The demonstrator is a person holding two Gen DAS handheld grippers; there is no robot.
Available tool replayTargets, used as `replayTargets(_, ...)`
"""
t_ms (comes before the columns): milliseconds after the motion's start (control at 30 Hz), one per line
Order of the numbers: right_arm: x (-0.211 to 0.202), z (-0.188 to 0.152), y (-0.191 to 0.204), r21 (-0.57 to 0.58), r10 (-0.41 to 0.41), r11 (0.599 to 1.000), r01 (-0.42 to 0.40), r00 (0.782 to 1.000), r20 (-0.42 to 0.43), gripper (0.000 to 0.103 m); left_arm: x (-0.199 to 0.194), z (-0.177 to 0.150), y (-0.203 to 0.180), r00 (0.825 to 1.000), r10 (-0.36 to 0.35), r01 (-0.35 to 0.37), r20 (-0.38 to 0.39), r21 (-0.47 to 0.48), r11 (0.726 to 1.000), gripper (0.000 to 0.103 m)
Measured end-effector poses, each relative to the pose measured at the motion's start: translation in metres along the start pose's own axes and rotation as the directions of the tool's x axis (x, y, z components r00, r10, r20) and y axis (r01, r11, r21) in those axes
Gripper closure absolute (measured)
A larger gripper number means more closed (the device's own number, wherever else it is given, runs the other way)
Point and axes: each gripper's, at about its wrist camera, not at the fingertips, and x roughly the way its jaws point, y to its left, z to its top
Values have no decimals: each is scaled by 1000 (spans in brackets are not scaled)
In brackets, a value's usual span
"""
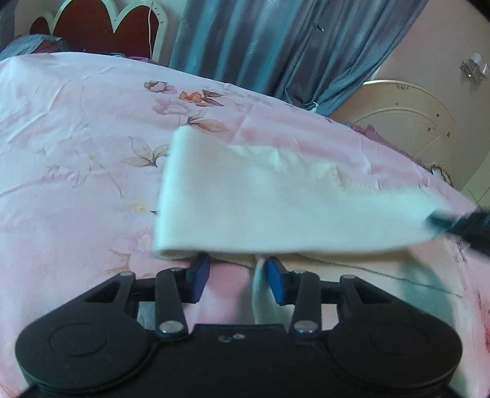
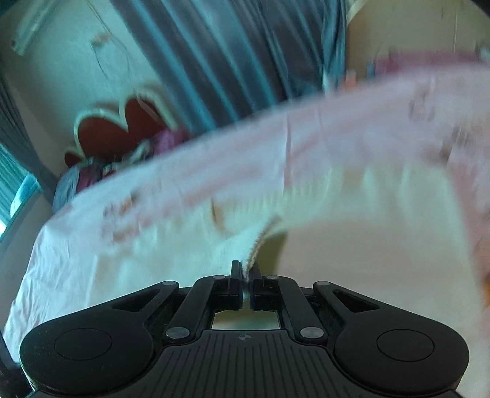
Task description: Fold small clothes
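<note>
A white cloth (image 1: 275, 208) lies half folded on the pink flowered bedsheet (image 1: 76, 137), one layer lifted over another. My left gripper (image 1: 237, 275) is open, its blue pads apart at the cloth's near edge, with a white strip of cloth hanging beside the right pad. My right gripper (image 2: 246, 275) is shut on the hem of the white cloth (image 2: 367, 245) and holds it up off the bed; it shows blurred at the right edge of the left wrist view (image 1: 459, 226). The right wrist view is motion-blurred.
A red headboard with a white scalloped rim (image 1: 101, 27) stands at the bed's far end. Blue curtains (image 1: 275, 39) hang behind the bed. A cream footboard (image 1: 407, 122) sits at the right. Coloured bedding is piled near the headboard (image 2: 128, 159).
</note>
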Motion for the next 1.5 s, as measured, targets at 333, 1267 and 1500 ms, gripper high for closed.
replayTargets(333,-42,4,-50,24,-100,995,99,994,44,100,3,2,-8,999,33,-33,1,74,997,74)
replayTargets(1267,-48,-37,-88,-5,-210,978,210,977,-47,100,5,5,-12,1000,17,-13,-19,173,985,99)
replayTargets(1500,-46,-45,-102,63,-232,970,235,971,-63,100,1,7,-9,999,14,-8,-36,179,984,87)
